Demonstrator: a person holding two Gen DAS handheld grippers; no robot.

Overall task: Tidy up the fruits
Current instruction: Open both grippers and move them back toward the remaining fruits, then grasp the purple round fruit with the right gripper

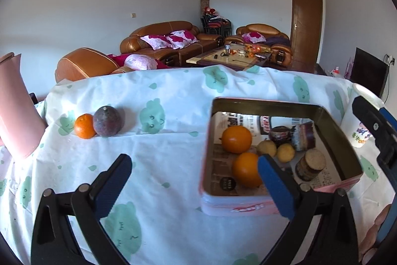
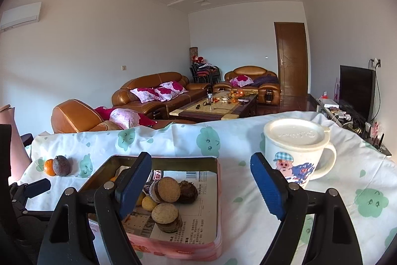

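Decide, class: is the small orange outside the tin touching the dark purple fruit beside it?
Touching. In the left wrist view the small orange presses against the purple fruit, no cloth visible between them.

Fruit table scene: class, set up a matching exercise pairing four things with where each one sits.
Things:
1. purple fruit
2. lidded mug
3. two big oranges
4. pink jug

Places:
A. inside the pink tin
B. far left edge of the table
C. on the cloth, touching a small orange
D. right of the tin

Pairs: 1-C, 2-D, 3-A, 4-B
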